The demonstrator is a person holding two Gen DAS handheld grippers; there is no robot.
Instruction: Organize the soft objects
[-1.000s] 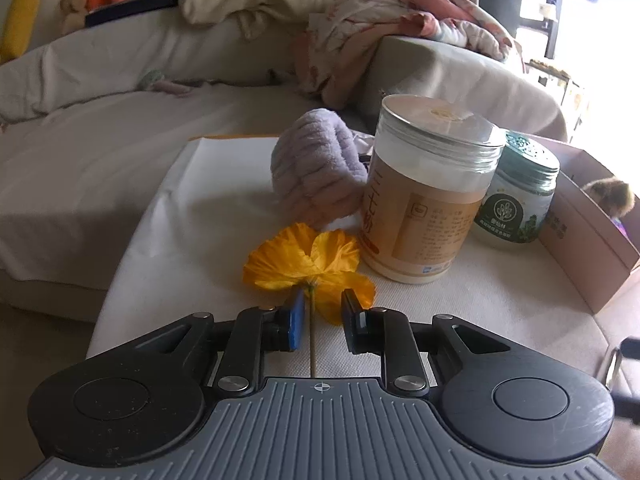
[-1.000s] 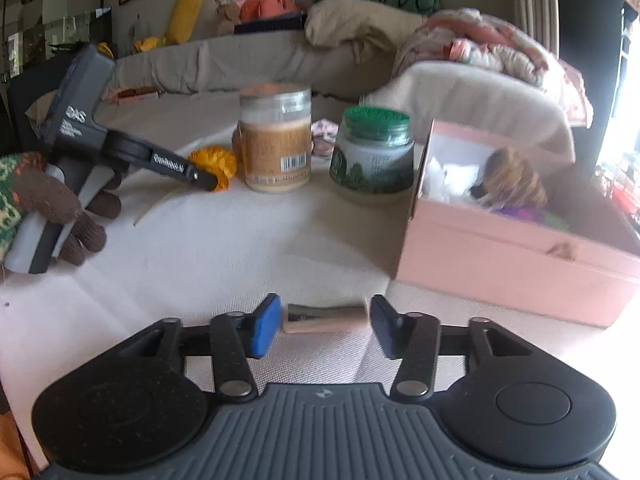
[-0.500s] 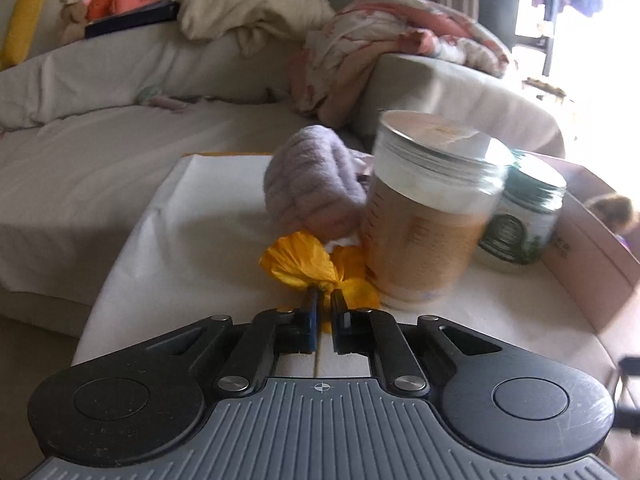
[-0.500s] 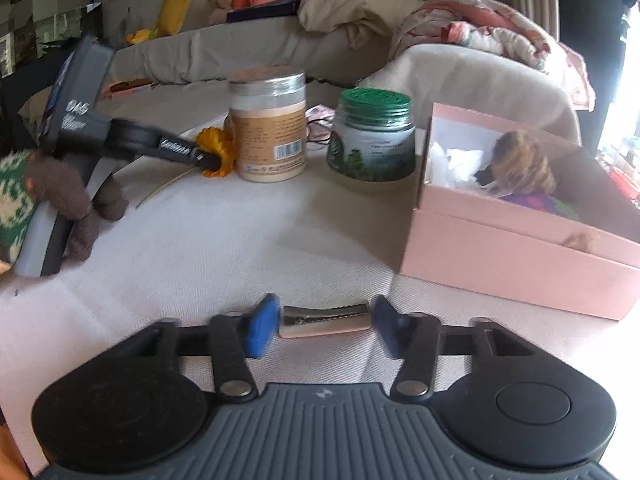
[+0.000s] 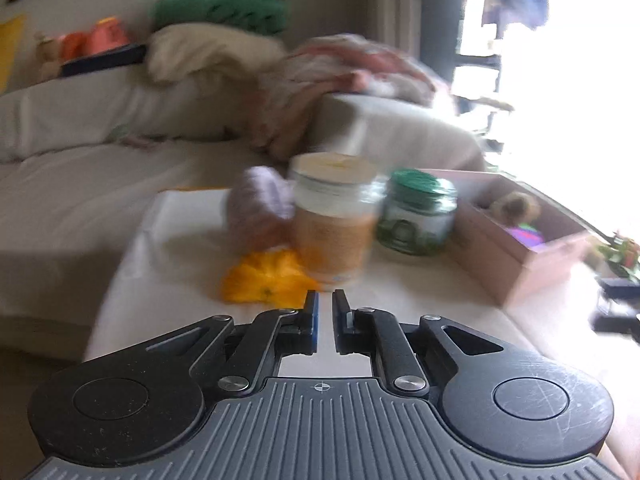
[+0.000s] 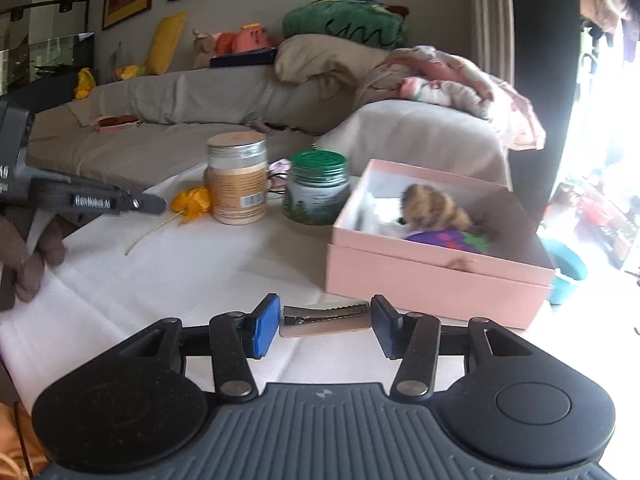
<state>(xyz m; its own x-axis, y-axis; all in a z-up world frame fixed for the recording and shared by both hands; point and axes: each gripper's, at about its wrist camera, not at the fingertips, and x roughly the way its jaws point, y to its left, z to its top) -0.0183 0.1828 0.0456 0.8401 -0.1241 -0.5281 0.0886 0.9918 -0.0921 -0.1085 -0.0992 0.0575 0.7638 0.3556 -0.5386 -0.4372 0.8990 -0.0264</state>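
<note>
While white-clothed worktop (image 6: 168,280) fronts grey sofa (image 6: 180,96), left hand-held gripper (image 5: 325,300) nearly closed, empty; right hand-held gripper (image 6: 325,320) clamps hair clip (image 6: 325,315).

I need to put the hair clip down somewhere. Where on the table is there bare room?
The widest bare patch of cloth lies between the flower, the pink box and the near edge. It is crowded at the back, where the tan jar and green-lidded jar stand close together beside the flower.
</note>
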